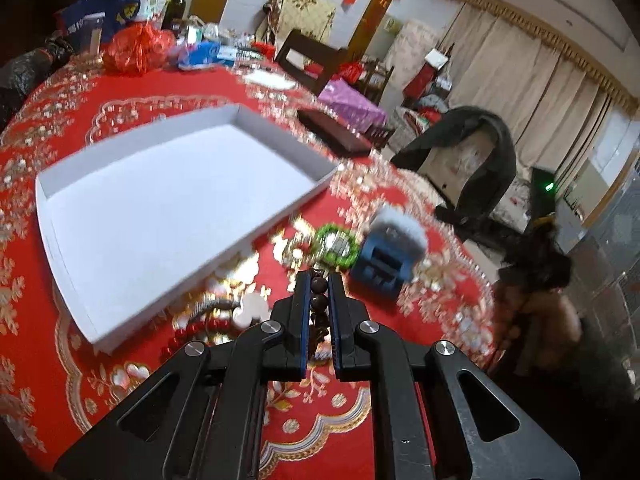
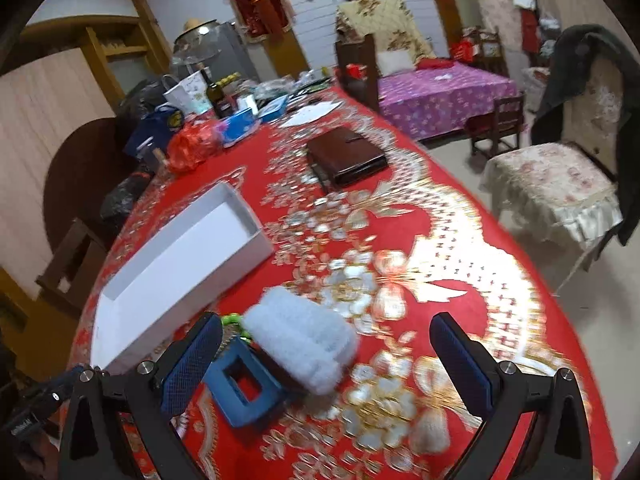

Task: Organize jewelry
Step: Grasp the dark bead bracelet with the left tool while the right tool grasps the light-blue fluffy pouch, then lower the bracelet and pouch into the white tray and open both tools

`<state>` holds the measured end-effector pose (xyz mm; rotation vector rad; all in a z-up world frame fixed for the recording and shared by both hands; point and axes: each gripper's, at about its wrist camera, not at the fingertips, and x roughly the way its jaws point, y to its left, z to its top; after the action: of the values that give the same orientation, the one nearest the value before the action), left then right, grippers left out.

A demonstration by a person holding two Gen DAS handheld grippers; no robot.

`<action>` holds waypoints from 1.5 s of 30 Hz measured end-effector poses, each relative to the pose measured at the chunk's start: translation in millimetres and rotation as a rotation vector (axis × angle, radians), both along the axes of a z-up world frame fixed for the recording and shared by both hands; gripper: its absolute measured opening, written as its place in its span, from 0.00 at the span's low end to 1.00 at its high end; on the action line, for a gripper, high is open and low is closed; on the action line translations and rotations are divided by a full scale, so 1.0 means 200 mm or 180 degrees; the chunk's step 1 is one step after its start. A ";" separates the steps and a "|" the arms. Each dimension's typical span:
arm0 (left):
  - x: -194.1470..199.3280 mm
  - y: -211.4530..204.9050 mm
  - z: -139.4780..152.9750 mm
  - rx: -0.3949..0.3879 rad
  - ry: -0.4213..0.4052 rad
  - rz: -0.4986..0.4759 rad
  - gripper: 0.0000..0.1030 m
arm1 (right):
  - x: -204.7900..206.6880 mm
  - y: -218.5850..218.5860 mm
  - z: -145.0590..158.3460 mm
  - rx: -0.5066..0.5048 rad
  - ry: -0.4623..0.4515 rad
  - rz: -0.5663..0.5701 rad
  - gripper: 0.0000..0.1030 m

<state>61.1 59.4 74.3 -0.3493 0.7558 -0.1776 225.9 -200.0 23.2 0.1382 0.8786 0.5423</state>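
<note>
My left hand-held gripper (image 1: 319, 280) angles downward, clamped on a dark bead string (image 1: 320, 304); right hand-held gripper (image 2: 326, 354) spread apart above blue clip (image 2: 244, 388) on the desk (image 2: 440, 240).

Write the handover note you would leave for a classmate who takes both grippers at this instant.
Left gripper: shut on a dark bead bracelet, lifted off the red tablecloth.
Right gripper: open, holding nothing, over the blue hair claw with its white fluffy trim.
White box: nothing visible inside.
On the cloth: green bracelet, red beads, a white piece.
Done: first pick. Left: probably box the bracelet, then the rest.
</note>
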 end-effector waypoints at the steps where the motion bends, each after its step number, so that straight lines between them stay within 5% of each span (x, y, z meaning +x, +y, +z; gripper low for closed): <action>1: 0.01 0.00 0.02 -0.0015 -0.0020 -0.0004 0.07 | 0.01 0.02 -0.01 -0.0016 0.0009 0.0025 1.00; 6: 0.04 0.02 0.15 0.0042 -0.0144 -0.0012 0.07 | 0.07 0.18 -0.13 -0.0198 0.0205 0.0240 1.00; 12: 0.12 0.10 0.26 0.0181 -0.0288 0.0020 0.07 | 0.07 0.19 -0.17 -0.0165 0.0307 0.0279 0.50; 15: 0.18 0.18 0.28 0.0126 -0.0270 0.0117 0.07 | 0.05 0.15 -0.12 -0.0049 0.0225 0.0226 0.45; 25: 0.29 0.36 0.24 0.0073 -0.0130 0.0256 0.07 | -0.09 0.19 0.09 0.0516 0.0163 0.0153 0.45; 29: 0.30 0.40 0.18 0.0230 -0.0060 0.0218 0.07 | -0.18 0.27 0.14 0.0457 0.0124 0.0194 0.45; 38: 0.31 0.59 0.07 0.0119 0.0020 0.0254 0.07 | -0.26 0.46 0.25 -0.0026 0.0237 0.0331 0.45; 45: 0.37 0.65 0.03 0.0302 0.0051 0.0337 0.07 | -0.12 0.58 0.22 0.0168 0.0146 0.0396 0.45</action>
<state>134.4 190.3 81.3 -0.2999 0.7570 -0.0392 202.1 -84.5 68.0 0.1452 0.9220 0.6808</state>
